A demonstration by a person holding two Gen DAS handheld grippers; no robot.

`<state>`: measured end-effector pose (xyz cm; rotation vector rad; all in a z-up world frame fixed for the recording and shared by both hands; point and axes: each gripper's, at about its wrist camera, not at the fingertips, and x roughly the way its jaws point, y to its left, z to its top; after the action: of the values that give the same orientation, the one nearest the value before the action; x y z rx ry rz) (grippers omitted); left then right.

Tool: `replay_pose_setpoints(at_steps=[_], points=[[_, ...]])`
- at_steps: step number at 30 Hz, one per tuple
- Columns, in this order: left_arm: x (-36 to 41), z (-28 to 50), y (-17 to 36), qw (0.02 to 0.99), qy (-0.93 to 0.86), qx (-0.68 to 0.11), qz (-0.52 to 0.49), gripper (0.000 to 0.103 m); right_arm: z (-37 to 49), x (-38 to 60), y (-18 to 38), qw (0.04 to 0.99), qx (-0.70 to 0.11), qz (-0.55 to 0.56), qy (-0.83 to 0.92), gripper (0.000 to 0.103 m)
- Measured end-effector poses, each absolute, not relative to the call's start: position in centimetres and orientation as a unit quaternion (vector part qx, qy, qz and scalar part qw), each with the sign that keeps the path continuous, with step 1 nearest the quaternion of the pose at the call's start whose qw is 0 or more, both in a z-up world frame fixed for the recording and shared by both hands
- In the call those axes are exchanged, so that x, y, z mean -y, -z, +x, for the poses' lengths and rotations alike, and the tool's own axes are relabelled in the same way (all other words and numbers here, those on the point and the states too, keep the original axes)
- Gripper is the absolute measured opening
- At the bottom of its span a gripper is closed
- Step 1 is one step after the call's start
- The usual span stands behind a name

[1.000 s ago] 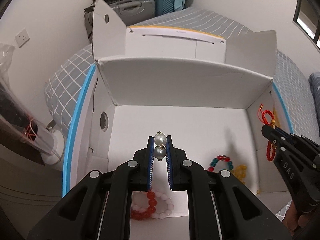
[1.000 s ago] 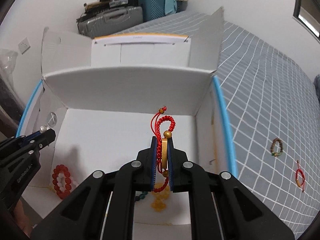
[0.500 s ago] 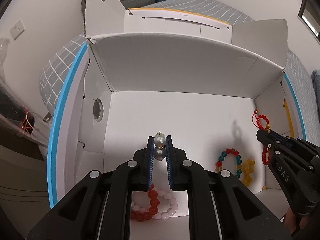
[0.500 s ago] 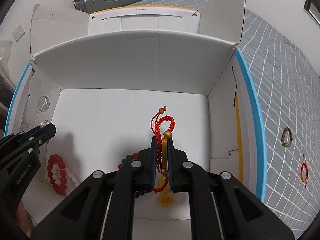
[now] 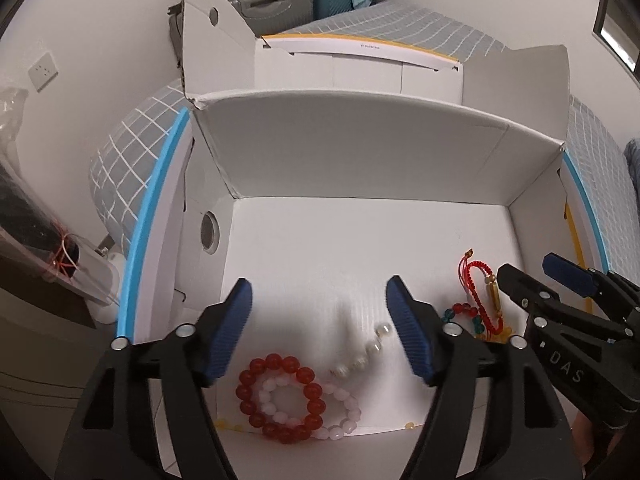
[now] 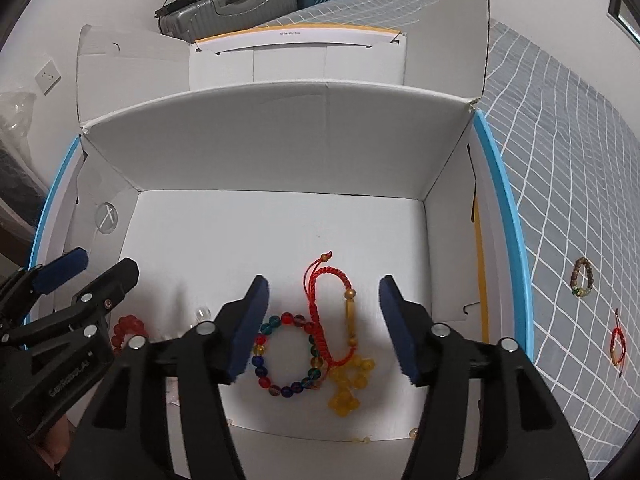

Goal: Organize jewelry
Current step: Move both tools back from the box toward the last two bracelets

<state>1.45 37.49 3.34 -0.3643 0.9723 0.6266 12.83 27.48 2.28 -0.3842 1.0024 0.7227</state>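
Both grippers hang over an open white cardboard box. My left gripper is opening, and the pearl string lies loose on the box floor beneath it, beside a red bead bracelet and a pale pink one. My right gripper is opening too; the red cord bracelet with a gold tube rests on the floor below it, overlapping a multicoloured bead bracelet and a yellow bead bracelet. Nothing is between either pair of jaws.
Right of the box, on the grey checked bedspread, lie a brown bead bracelet and a small red cord bracelet. The box flaps stand up at the back and sides. Suitcases stand against the far wall.
Both grippers have opened. The pearl string fell from the left one and the red cord bracelet from the right one; both now lie on the box floor.
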Motion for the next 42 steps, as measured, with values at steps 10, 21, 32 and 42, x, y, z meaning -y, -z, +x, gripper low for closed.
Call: replay_pose_setpoints(at_steps=[10, 21, 32, 42], points=[[-37.4, 1.0, -4.2, 0.83, -0.297, -0.438, -0.176, 0.091, 12.8, -25.9, -4.2, 0.821, -0.437, -0.165, -0.329, 0.079], [-34.8, 1.5, -5.6, 0.846, -0.293, -0.415, -0.161, 0.097, 13.4, -21.9, -6.9, 0.852, -0.403, -0.135, -0.306, 0.093], [-28.9, 4.1, -7.4, 0.872, -0.241, -0.401, -0.141, 0.097, 15.3, -14.4, -9.2, 0.881, -0.389, -0.1, -0.252, 0.095], [-21.8, 8.5, -7.1, 0.886, -0.181, -0.408, -0.126, 0.097, 17.8, -5.1, -9.5, 0.894, -0.398, -0.086, -0.188, 0.095]])
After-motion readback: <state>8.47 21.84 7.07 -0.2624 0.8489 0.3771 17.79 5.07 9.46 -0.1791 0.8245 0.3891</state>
